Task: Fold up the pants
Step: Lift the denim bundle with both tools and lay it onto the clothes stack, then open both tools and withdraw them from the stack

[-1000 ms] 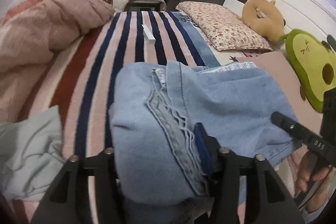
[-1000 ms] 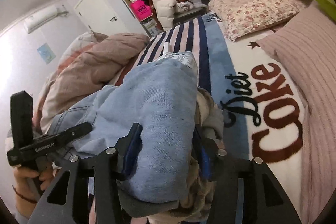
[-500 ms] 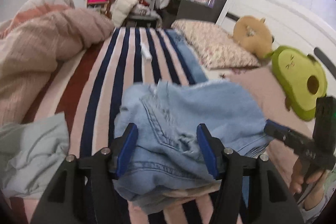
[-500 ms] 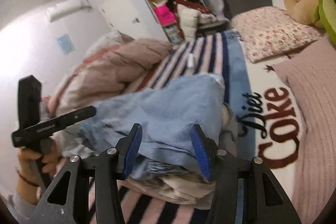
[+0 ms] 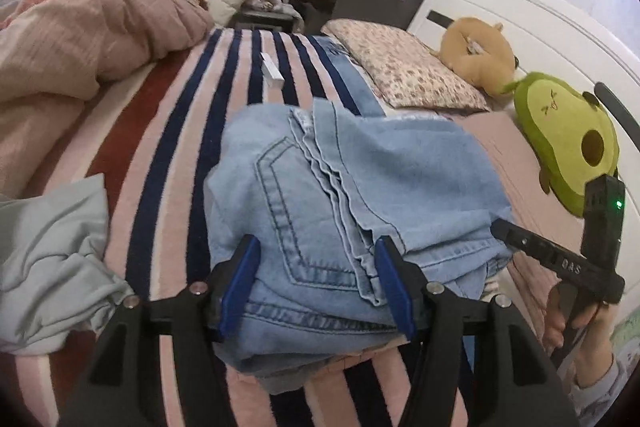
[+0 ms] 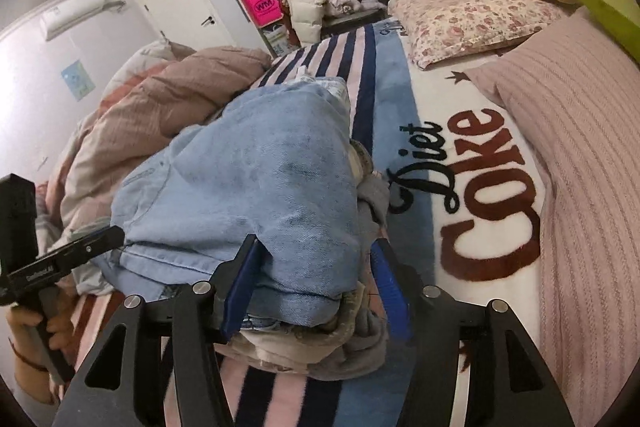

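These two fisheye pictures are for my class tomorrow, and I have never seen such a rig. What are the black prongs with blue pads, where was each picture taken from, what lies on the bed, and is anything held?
No robot here: a person holds a hand-grip tool in each hand, each with two fingers and a camera looking along them.

One picture looks out from the left gripper, the other from the right gripper. Each also shows the other tool off to the side.

On the striped blanket lie folded jeans, on top of other folded clothes. Nearby are a floral pillow and an avocado plush.

Both pairs of fingers stand open, either side of the jeans' near edge. Nothing is clamped.
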A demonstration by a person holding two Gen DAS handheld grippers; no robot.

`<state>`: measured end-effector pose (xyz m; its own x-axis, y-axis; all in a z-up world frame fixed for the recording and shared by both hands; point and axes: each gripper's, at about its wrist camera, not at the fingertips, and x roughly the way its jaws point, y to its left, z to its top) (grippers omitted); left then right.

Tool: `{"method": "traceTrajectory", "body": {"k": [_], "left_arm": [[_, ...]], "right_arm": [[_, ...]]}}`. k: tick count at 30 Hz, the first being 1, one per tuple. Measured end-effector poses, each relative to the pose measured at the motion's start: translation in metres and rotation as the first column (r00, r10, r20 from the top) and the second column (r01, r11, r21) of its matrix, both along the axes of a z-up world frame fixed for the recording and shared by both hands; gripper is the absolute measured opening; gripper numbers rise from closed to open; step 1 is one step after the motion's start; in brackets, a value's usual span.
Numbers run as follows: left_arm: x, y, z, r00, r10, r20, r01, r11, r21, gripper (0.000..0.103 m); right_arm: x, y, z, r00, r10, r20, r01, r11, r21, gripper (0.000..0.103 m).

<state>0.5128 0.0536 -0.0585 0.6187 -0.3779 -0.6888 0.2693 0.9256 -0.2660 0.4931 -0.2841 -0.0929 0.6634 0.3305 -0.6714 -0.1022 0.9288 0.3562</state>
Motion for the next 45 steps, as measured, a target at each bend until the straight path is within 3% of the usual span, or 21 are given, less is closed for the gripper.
{"method": "traceTrajectory", "body": {"k": [10,13,17,19,23,30,33,38,45], "left_arm": [[-0.036,-0.012,0.016,0.99,0.102,0.096,-0.116,0.981,0.156,0.063],[-0.059,-0.014,0.021,0.988,0.108,0.114,-0.123,0.983,0.133,0.066],[-0.101,-0.013,0.034,0.98,0.128,0.152,-0.142,0.986,0.091,0.068],[-0.13,-0.014,0.046,0.968,0.135,0.212,-0.159,0.982,0.103,0.074],[-0.196,-0.018,0.075,0.93,0.138,0.341,-0.194,0.971,0.136,0.082],[-0.332,-0.011,0.114,0.817,0.2,0.54,-0.292,0.952,0.088,0.102],[-0.389,-0.009,0.123,0.776,0.212,0.594,-0.315,0.946,0.075,0.102],[-0.443,-0.009,0.122,0.757,0.232,0.611,-0.331,0.942,0.051,0.102],[-0.474,-0.011,0.113,0.751,0.242,0.614,-0.347,0.936,0.054,0.102]], "right_arm": [[-0.037,0.02,0.033,0.995,0.014,0.099,-0.006,0.997,-0.075,0.051],[-0.06,0.028,0.04,0.991,0.029,0.129,-0.018,0.996,-0.089,0.057],[-0.103,0.038,0.053,0.984,0.079,0.161,-0.068,0.995,-0.075,0.057],[-0.125,0.041,0.061,0.978,0.097,0.182,-0.084,0.993,-0.079,0.058],[-0.19,0.048,0.091,0.955,0.138,0.262,-0.114,0.988,-0.103,0.068],[-0.312,0.062,0.134,0.883,0.2,0.424,-0.13,0.974,-0.187,0.086],[-0.368,0.066,0.144,0.84,0.201,0.504,-0.101,0.971,-0.219,0.097],[-0.42,0.077,0.143,0.832,0.203,0.516,-0.07,0.962,-0.265,0.102],[-0.463,0.084,0.131,0.831,0.18,0.526,-0.038,0.962,-0.27,0.102]]}}
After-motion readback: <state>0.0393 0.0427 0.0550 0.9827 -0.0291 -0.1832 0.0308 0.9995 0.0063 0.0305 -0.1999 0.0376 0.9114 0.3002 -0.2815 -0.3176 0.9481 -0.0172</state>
